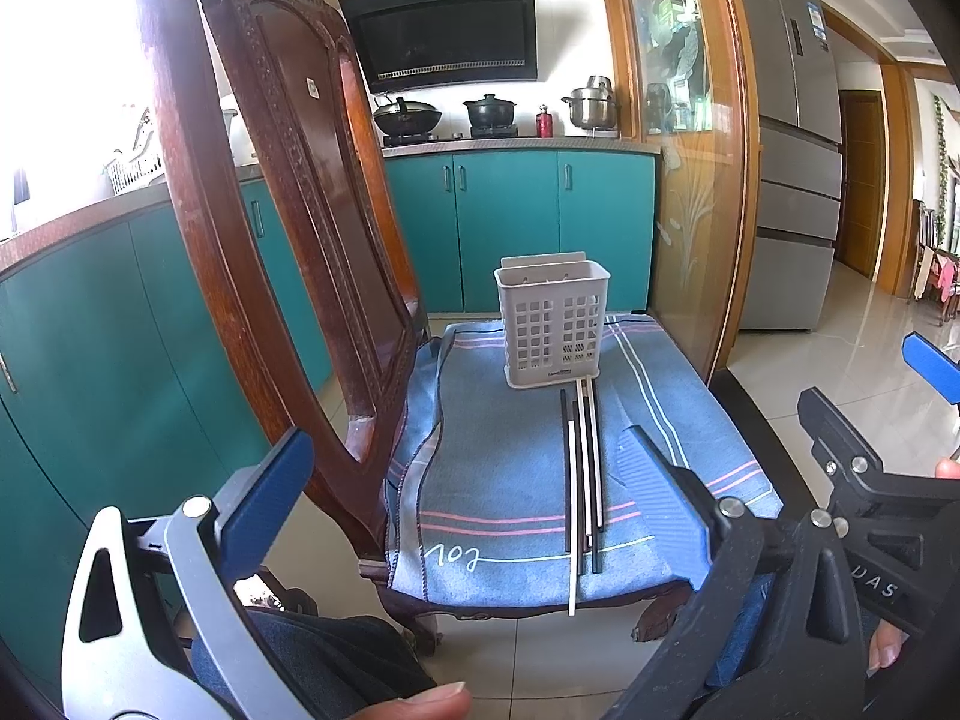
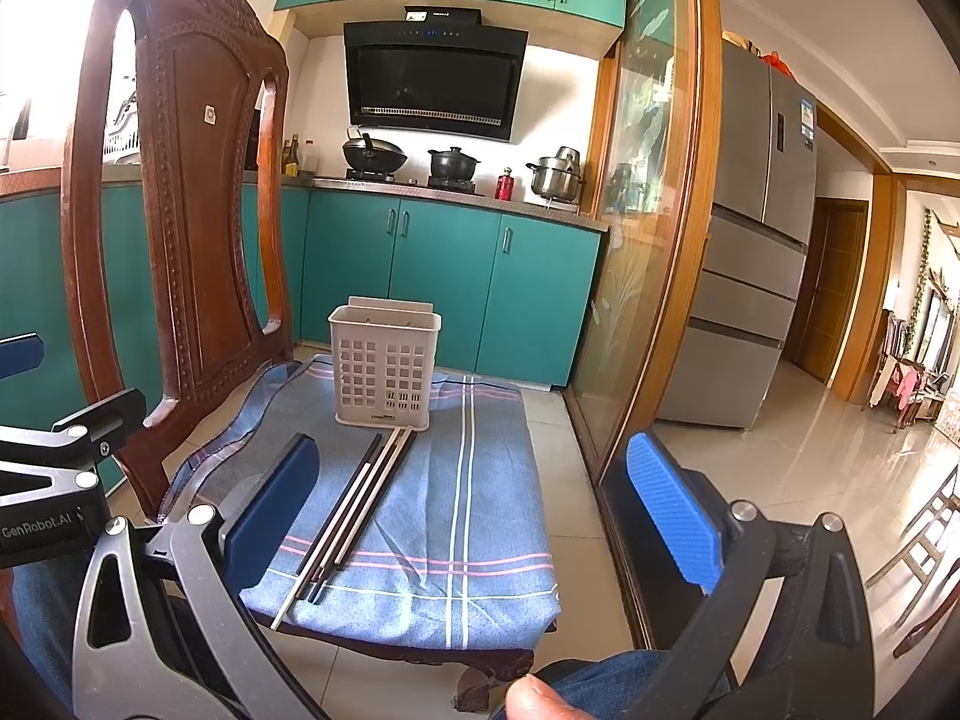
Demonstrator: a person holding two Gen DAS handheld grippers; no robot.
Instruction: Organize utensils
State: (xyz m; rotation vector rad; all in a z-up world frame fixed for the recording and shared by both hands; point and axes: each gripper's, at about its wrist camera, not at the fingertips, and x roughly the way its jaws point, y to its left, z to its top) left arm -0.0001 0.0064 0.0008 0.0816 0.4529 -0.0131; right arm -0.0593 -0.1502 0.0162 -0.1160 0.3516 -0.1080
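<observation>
Several chopsticks (image 1: pixel 581 480) (image 2: pixel 354 510), black and pale, lie side by side on a blue towel (image 1: pixel 498 468) (image 2: pixel 474 492) spread over a wooden chair seat. Behind them stands a white perforated utensil holder (image 1: pixel 552 324) (image 2: pixel 385 363), upright. My left gripper (image 1: pixel 474 480) hovers open in front of the seat, its blue pads on either side of the chopsticks and short of them. My right gripper (image 2: pixel 474 516) is open too, held at the seat's front right, with nothing between its fingers. In the left wrist view the right gripper (image 1: pixel 864 408) also shows at the right edge.
The carved chair back (image 1: pixel 282 210) (image 2: pixel 180 228) rises at the left of the seat. Teal cabinets (image 2: pixel 450 276) and a stove with pots (image 2: pixel 456 165) stand behind. A glass sliding door (image 2: pixel 648 240) borders the right, tiled floor (image 2: pixel 798 456) beyond. A person's knees show below.
</observation>
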